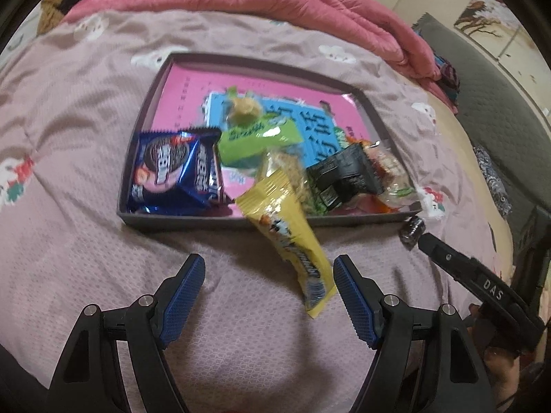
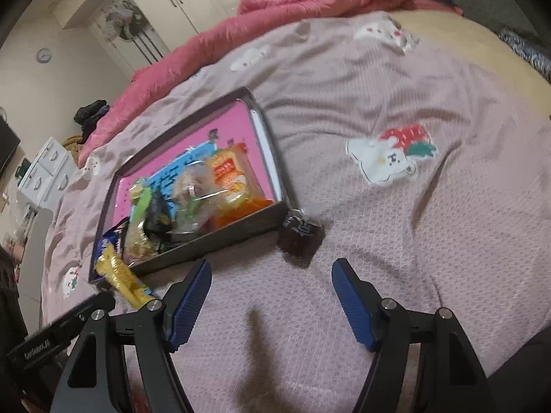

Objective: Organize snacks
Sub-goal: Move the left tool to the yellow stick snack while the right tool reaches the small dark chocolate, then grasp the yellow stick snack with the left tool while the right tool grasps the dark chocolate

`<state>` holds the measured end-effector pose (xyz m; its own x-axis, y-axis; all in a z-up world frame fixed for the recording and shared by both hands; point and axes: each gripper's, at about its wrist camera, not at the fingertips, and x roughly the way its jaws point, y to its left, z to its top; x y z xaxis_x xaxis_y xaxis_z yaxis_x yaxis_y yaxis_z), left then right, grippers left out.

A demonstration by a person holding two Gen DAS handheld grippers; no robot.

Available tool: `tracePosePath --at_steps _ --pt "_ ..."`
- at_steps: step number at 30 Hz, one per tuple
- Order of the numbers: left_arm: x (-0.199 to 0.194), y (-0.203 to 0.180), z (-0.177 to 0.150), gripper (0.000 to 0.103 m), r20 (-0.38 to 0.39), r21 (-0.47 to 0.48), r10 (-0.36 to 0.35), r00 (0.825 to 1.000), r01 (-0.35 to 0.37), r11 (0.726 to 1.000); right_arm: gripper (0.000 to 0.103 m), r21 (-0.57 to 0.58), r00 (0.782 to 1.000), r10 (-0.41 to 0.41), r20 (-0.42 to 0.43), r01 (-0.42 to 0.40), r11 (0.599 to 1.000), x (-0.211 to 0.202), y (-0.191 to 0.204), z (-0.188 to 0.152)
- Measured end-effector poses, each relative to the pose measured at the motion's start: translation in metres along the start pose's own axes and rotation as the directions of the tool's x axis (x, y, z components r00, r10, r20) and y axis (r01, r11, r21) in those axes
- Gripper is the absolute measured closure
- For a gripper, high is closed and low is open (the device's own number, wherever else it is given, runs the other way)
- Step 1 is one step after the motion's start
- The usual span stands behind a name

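Nearest the left camera, the left gripper [image 1: 268,289] hung over the quilt [image 1: 86,158] with its tongs apart and empty, and the yellow snack packet [image 1: 289,237] lay just ahead, draped over the tray's near edge, half inside and half on the quilt, close to the right-hand pad. Beyond it the shallow grey tray [image 1: 344,221] held the other snacks: a blue cookie pack [image 1: 172,172] in its near left corner, a green packet [image 1: 258,137] toward the middle, a black packet [image 1: 341,175] and clear-wrapped ones toward the near right. Outside the tray, just off its near right corner, sat a small dark wrapped sweet [image 2: 301,235]. The right gripper [image 2: 272,296] stood short of it, tongs likewise apart and empty. To my eye each stray piece wanted a square approach: pads down either side, a gentle close, then a lift clear of the rim before letting go inside.
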<state>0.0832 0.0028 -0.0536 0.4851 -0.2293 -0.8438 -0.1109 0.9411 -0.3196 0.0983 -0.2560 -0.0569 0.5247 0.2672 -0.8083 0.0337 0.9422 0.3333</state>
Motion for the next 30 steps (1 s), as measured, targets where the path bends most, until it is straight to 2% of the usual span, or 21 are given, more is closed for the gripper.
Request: tracePosePath --at_steps 2,7,9,13,19,20,24,26,30 --pt "0.005 0.003 0.000 0.025 -0.011 -0.015 -0.006 1.000 0.005 1.000 0.033 0.003 1.000 -0.027 0.000 0.027 1.000 0.007 -0.004 0.004" --pt "0.016 0.001 0.000 0.025 -0.032 -0.026 -0.016 0.999 0.016 1.000 0.048 -0.082 0.995 -0.104 0.009 0.104 0.991 0.020 0.000 0.013" --pt "0.020 -0.002 0.000 0.025 -0.038 -0.023 -0.021 0.999 0.020 1.000 0.057 -0.099 0.995 -0.100 0.003 0.100 0.990 0.025 0.000 0.014" --pt "0.030 -0.008 0.000 0.025 -0.050 -0.018 -0.017 0.999 0.016 1.000 0.068 -0.115 0.996 -0.083 -0.021 0.080 0.990 0.032 0.001 0.014" --pt "0.040 -0.011 0.001 0.025 -0.048 -0.031 -0.021 0.999 0.019 0.999 0.070 -0.089 0.999 -0.020 -0.031 0.017 0.996 0.027 -0.001 0.014" --pt "0.040 -0.011 0.002 0.027 -0.043 -0.035 -0.028 0.999 0.027 0.999 0.070 -0.090 1.000 -0.006 -0.031 0.004 0.996 0.024 0.000 0.012" --pt "0.044 -0.012 0.004 0.066 -0.045 -0.039 -0.041 0.998 0.040 0.998 0.070 -0.137 1.000 0.019 -0.005 -0.020 0.990 0.012 0.012 0.006" --pt "0.047 -0.016 0.005 0.074 -0.054 -0.030 -0.060 0.997 0.058 0.998 0.070 -0.168 0.999 0.031 0.024 -0.026 0.986 0.004 0.020 0.005" --pt "0.042 -0.019 0.004 0.082 -0.039 -0.014 -0.082 0.996 0.081 0.997 0.070 -0.228 0.993 0.077 0.091 -0.055 0.972 -0.015 0.034 0.003"
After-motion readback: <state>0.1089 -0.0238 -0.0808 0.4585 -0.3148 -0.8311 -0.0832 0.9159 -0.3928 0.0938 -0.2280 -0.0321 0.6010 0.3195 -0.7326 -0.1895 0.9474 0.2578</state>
